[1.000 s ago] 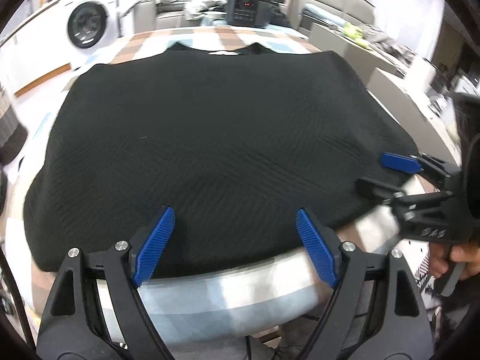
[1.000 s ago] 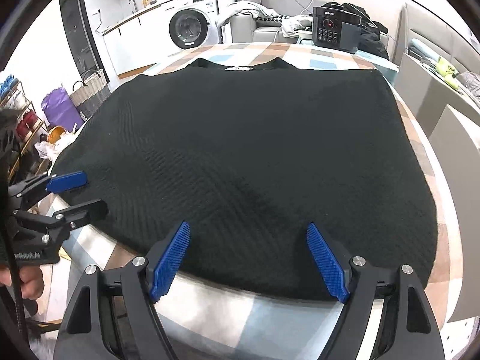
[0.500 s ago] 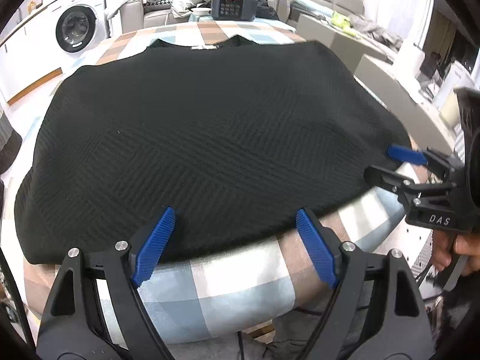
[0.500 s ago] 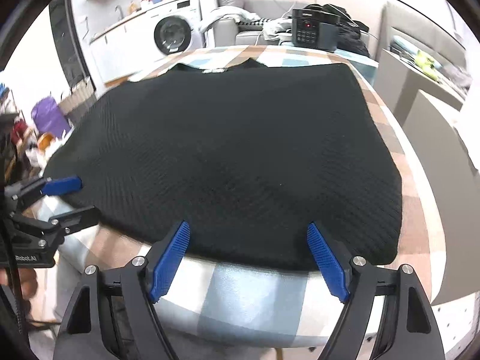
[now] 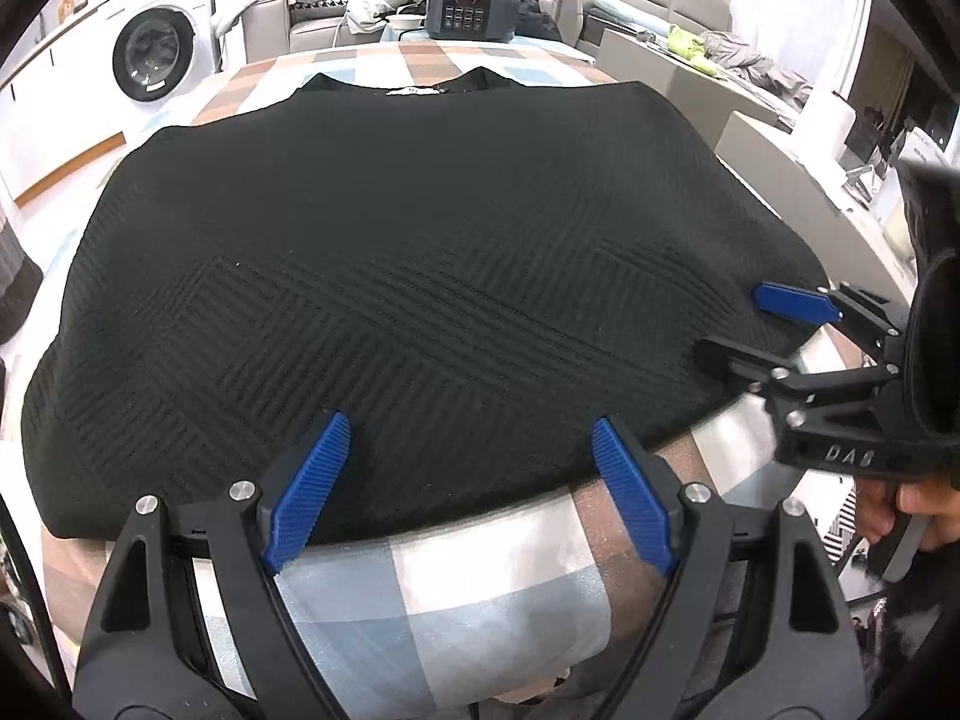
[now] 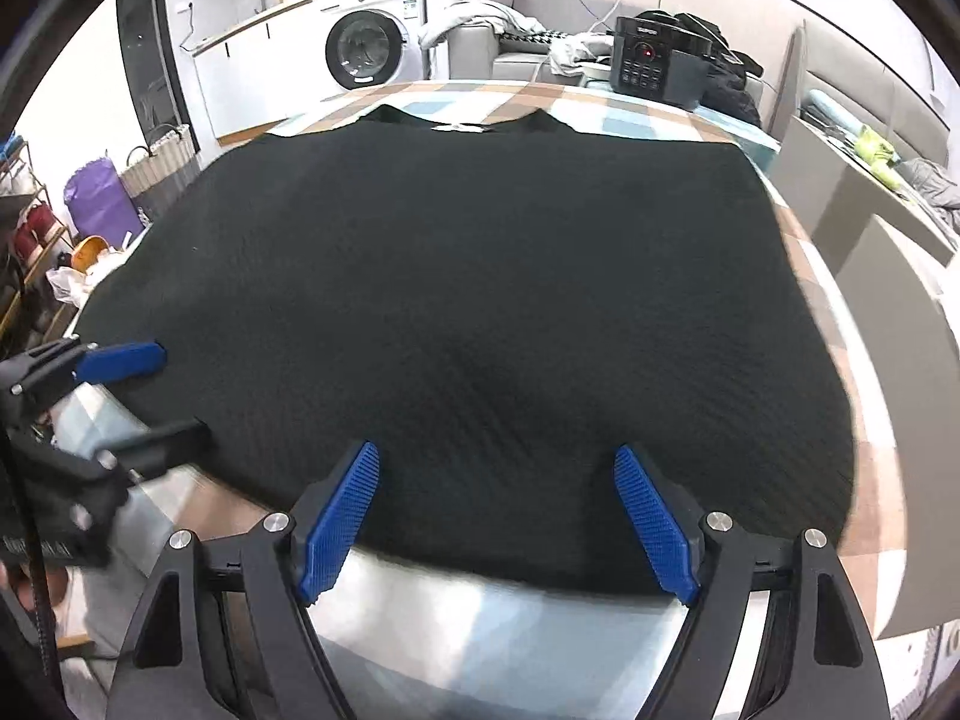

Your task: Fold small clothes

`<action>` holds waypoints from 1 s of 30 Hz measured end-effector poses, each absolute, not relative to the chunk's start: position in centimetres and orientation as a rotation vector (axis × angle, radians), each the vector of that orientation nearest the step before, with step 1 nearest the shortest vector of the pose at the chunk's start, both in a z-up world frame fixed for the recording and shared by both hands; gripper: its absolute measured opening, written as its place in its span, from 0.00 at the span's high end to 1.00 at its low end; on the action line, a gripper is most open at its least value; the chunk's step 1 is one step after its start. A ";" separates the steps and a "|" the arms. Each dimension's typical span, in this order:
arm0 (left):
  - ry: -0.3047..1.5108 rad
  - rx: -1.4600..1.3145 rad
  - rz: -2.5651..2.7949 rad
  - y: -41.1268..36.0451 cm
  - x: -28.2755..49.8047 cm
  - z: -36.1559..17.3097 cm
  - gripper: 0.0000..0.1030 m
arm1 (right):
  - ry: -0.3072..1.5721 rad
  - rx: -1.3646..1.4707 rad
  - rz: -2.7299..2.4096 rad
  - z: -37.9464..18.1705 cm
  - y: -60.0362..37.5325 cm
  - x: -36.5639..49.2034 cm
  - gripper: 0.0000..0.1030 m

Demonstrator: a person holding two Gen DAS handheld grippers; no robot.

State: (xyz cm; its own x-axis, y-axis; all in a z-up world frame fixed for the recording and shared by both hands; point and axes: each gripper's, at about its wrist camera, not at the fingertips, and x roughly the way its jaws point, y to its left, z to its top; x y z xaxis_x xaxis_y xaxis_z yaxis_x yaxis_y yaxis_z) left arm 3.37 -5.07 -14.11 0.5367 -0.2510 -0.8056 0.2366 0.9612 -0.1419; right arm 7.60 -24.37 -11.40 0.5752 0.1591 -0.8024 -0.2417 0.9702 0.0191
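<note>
Clear near hem; cooker [image 5: 471,1] beyond (far edge)

Garment [image 5: 420,276] black, knit in ribbed chevron bands. Bench [image 5: 468,570] cloth checked — pale blue, white, brown. Left hand-held gripper [image 5: 468,456] and right hand-held gripper [image 6: 498,480] black, pads blue. Washing machine [image 6: 366,42] white.

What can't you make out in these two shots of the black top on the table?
- Sleeves of the black top: neither view shows any; whether folded under cannot be told.
- Collar label: too small to read in both views.
- Table under the top: covered by it.
- Left gripper: blurred in the right wrist view.
- Person: only a hand, cut off by the left wrist view's edge.
</note>
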 end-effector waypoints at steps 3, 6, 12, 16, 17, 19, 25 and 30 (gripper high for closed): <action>0.966 -0.039 -0.293 -4.5 3.7 -14.1 0.21 | 0.949 -0.072 0.170 -11.4 -26.8 7.8 0.20; 0.970 -0.065 -0.302 -4.0 4.0 -14.0 0.21 | 0.949 -0.036 0.158 -10.9 -28.2 7.8 0.20; 0.966 -0.131 -0.294 -2.4 5.4 -13.4 0.21 | 0.912 0.007 0.163 -9.5 -26.9 8.8 0.20; 0.964 -0.156 -0.257 -1.0 6.6 -13.2 0.21 | 0.899 0.027 0.186 -9.0 -25.6 10.3 0.20; 0.962 -0.160 -0.240 -0.5 7.0 -13.2 0.21 | 0.895 0.024 0.198 -8.8 -25.2 10.7 0.20; 0.966 -0.164 -0.220 0.1 7.6 -13.1 0.21 | 0.898 0.031 0.213 -8.8 -24.8 11.4 0.20; 0.957 -0.154 -0.176 0.8 10.2 -12.6 0.21 | 0.913 0.055 0.253 -9.6 -23.9 13.6 0.20; 0.975 -0.108 -0.154 -0.2 12.4 -13.5 0.21 | 0.923 0.007 0.251 -10.9 -24.0 14.4 0.20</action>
